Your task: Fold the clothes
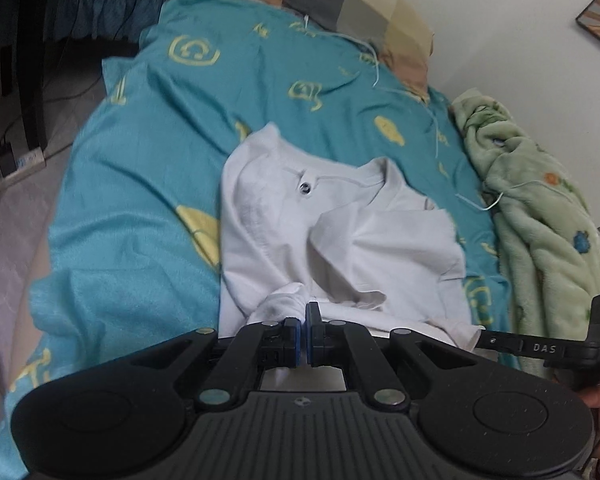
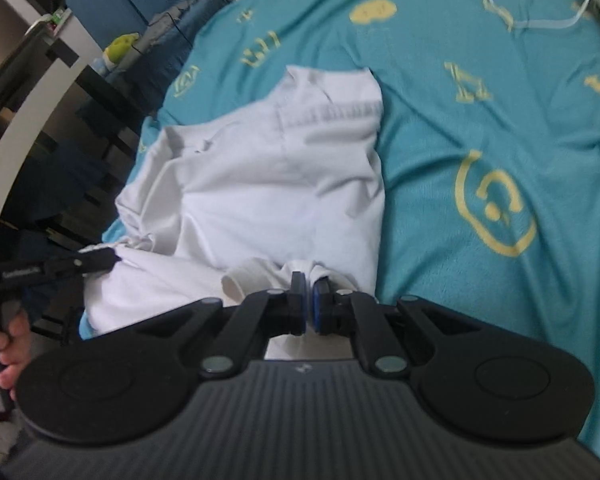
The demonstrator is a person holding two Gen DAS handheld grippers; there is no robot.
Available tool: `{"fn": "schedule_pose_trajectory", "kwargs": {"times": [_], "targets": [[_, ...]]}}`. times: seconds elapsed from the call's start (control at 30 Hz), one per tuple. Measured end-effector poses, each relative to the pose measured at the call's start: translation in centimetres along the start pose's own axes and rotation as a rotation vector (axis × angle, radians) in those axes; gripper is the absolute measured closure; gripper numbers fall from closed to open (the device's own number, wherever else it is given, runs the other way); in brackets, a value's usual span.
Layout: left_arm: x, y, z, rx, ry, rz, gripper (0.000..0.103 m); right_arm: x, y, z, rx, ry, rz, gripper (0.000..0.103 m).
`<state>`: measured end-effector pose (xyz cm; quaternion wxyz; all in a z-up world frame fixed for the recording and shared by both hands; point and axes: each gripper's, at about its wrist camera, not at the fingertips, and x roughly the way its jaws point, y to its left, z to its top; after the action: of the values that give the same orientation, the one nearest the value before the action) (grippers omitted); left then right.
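1. A white shirt (image 1: pixel 340 232) lies rumpled on a bed, on top of a teal bedspread (image 1: pixel 140 208) printed with yellow symbols. The garment is partly doubled over, its collar and one small dark button facing up in the left wrist view.

2. The left gripper (image 1: pixel 303 320) is clenched on a bunched wad of the shirt's near edge; white cloth is squeezed between the blue pads and shows again behind them, under the linkage.

3. The right gripper (image 2: pixel 307 304) is likewise clamped on a gathered fold of the shirt (image 2: pixel 268 184) at its near hem. The blue pads stand almost together with fabric pinched between them.

4. Each gripper appears at the border of the other's view: the right one at the right edge of the left wrist view, the left one at the left edge of the right wrist view, its tip touching the cloth. Both grasp the same near edge, apart from one another.

5. A hand (image 2: pixel 8 344) wraps the handle of the left gripper at the lower left of the right wrist view.

6. At the head of the bed rests a checked pillow (image 1: pixel 340 4). A green fleece blanket (image 1: pixel 540 216) is heaped along the wall side of the bedspread, and a thin white cord (image 1: pixel 432 116) trails across the teal fabric between them.

7. Both views are somewhat blurred; finer shirt detail cannot be made out.
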<state>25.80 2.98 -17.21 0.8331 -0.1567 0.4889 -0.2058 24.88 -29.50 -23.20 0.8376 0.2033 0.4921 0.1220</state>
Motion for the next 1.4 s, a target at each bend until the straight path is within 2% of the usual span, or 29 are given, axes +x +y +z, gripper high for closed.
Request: {"fn": "schedule_pose_trajectory", "kwargs": {"times": [0.13,0.2,0.23,0.27,0.33,0.37,0.43,0.57,0.63,0.73,0.9,1.0,1.1,1.37,1.4], "targets": [[0.9,0.9,-0.6,-0.022,0.003,-0.018,0.099,-0.6,-0.4,0.1,0.060,-0.004,0.032,0.094],[0.1,0.9,-0.8,-0.034,-0.004,-0.034,0.093,-1.4,-0.3,0.1,0.081,-0.006,0.036,0.090],[-0.5,0.8,-0.9,-0.041,-0.007,-0.042,0.086,-2.0,-0.1,0.0,0.089,-0.014,0.037,0.079],[-1.3,0.4,-1.2,-0.037,-0.012,-0.043,0.083,-2.8,0.0,-0.1,0.099,-0.032,0.041,0.058],[-3.1,-0.3,-1.8,-0.023,-0.026,-0.039,0.071,-4.7,0.2,-0.5,0.123,-0.078,0.054,0.033],[-4.1,-0.7,-2.3,-0.016,-0.038,-0.036,0.067,-5.7,0.2,-0.8,0.137,-0.102,0.062,0.029],[-6.3,-1.2,-3.5,-0.034,-0.052,-0.044,0.056,-7.5,0.6,-2.0,0.173,-0.125,0.077,0.030],[-10.1,-1.7,-6.3,-0.117,-0.065,-0.074,0.047,-10.3,1.3,-5.4,0.261,-0.139,0.112,0.030],[-11.4,-1.5,-8.2,-0.193,-0.052,-0.086,0.038,-10.4,1.4,-7.9,0.336,-0.108,0.126,0.029],[-12.5,-1.0,-11.4,-0.318,-0.016,-0.115,0.032,-9.9,1.4,-11.6,0.461,-0.056,0.176,0.029],[-12.0,0.3,-15.8,-0.529,0.072,-0.158,0.026,-8.5,1.6,-16.5,0.680,-0.002,0.228,0.029],[-10.9,0.5,-16.9,-0.595,0.108,-0.152,0.023,-7.5,1.8,-17.4,0.729,0.017,0.244,0.029],[-8.9,0.8,-17.7,-0.671,0.158,-0.137,0.023,-7.2,1.4,-17.4,0.738,-0.008,0.229,0.029],[-6.4,1.2,-18.9,-0.713,0.164,-0.198,0.024,-6.6,0.5,-17.2,0.760,-0.074,0.190,0.030],[-6.1,1.3,-19.1,-0.718,0.164,-0.205,0.024,-6.5,0.4,-17.2,0.763,-0.082,0.185,0.035]]}}
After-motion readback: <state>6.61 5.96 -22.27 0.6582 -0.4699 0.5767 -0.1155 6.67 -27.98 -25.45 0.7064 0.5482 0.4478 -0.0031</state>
